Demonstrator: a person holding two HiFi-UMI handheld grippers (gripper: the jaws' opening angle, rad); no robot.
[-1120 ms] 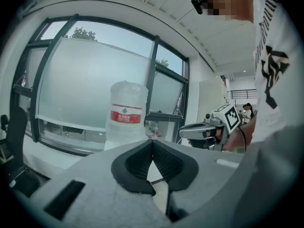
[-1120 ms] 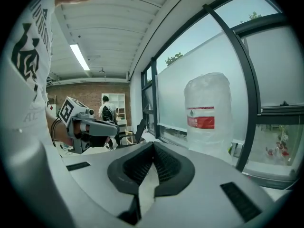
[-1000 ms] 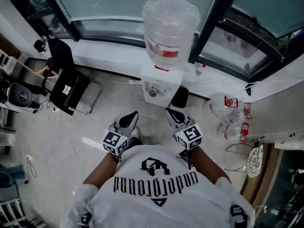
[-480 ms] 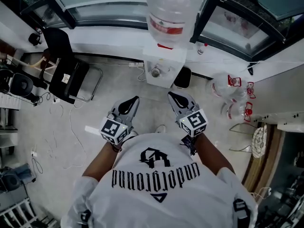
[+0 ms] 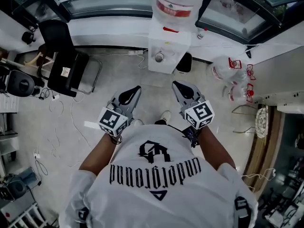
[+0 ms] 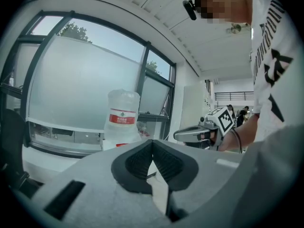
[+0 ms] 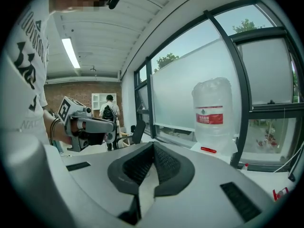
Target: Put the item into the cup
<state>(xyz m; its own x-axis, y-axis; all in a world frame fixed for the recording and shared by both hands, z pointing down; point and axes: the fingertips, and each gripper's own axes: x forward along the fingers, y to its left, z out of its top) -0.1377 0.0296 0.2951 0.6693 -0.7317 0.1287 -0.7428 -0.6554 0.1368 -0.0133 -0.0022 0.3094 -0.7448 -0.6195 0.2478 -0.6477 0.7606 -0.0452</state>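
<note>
Before the water dispenser (image 5: 164, 56), I held the left gripper (image 5: 134, 91) and right gripper (image 5: 178, 86) with fingers pressed together, empty. The bottle (image 5: 178, 1) bore a red label with print too small to read; the shirt (image 5: 156, 175) read "underground".

The floor (image 5: 118, 80) was pale concrete. Big dark-framed windows (image 6: 85, 80) with frosted panes ran along one wall, and a white water dispenser (image 5: 164, 56) stood under them. A black folding chair (image 5: 66, 65) sat off to its left. There was a strip light (image 7: 70, 52) on the white ceiling and a brick wall (image 7: 61, 89) way at the back.
</note>
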